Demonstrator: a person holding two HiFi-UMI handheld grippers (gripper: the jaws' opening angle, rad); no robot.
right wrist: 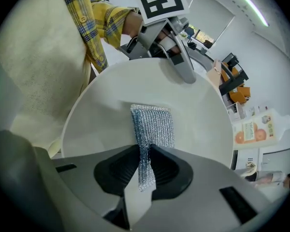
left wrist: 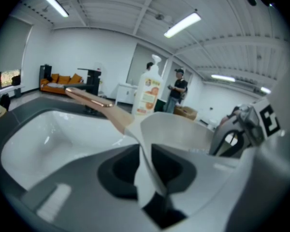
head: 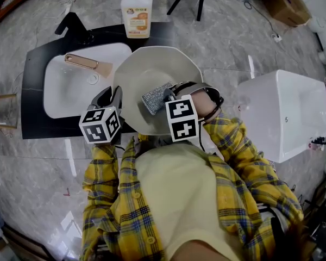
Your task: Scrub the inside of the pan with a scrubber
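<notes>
Person in a yellow plaid shirt (head: 236, 162) stands over a white sink (head: 70, 94) set in a black surface (head: 32, 69). The pan (head: 152, 64), pale cream, is up off the surface, tilted w/ its inside toward the person, partly over the sink's right edge. Its handle (head: 89, 64), tan w/ a copper end, sticks out left over the basin. Left hand-held gripper (head: 113, 93) is clenched on the pan's near-left rim; the thin rim runs right btwn its jaws. Right hand-held gripper (head: 171, 95) is grasping the scrubber (head: 156, 98), a silver mesh pad, pinched by one end. The rest of the pad lies flat against the pan's inner wall, lower right of centre, just beside the rim. The 2 marker cubes sit near each other in front of the person's chest. Soap bottle (head: 136, 7) w/ an orange label stands just behind the sink, a black tap (head: 71, 27) to its left. White tub-like unit (head: 282, 113) is off to the right, well apart.
</notes>
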